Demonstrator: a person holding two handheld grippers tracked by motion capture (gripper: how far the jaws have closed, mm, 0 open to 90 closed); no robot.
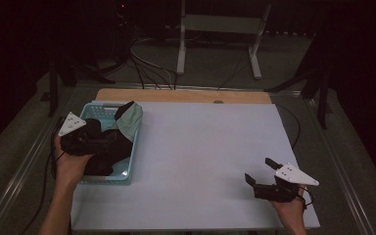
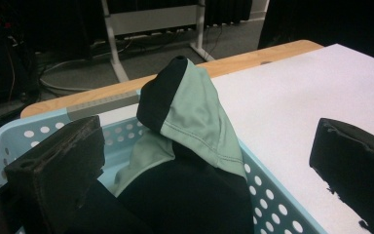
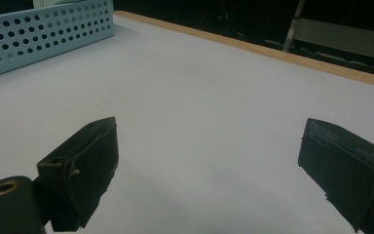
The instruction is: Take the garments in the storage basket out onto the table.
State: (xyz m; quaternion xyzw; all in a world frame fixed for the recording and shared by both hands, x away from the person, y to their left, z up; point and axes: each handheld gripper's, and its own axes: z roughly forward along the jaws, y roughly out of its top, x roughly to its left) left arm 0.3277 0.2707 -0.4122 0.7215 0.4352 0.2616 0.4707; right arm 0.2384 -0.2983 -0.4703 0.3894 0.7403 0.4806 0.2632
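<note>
Left gripper [image 2: 195,161] released, jaws wide over green-black cloth [image 2: 195,117] in basket [image 2: 272,204]; right gripper [image 3: 209,170] released w/ nothing held, above table [image 3: 199,87].

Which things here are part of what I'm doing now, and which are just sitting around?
In the job:
- green and black garment, bunched up in the basket
- light blue perforated basket at the table's left
- left gripper, jaws open either side of the garment

Just around:
- right gripper, open over bare white table top
- white metal frame and cables on the floor beyond
</note>
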